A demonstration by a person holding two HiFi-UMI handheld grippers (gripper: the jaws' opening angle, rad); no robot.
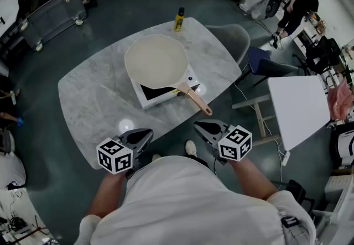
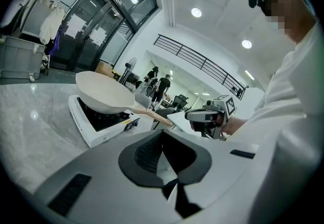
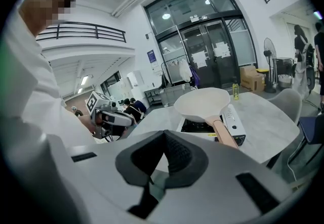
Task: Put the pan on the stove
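Tools: L tool & R tool were shut, empty.
Around: pan sat on stove; bottle beyond.
Pose: both tilted down by near table edge.

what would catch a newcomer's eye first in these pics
A big cream pan with a pinkish handle sits on a white stove in the middle of a marble table. Nearer the person, the left hand-held gripper and right hand-held gripper are shut and empty, clear of the pan. A small yellow bottle stands at the table's far edge.
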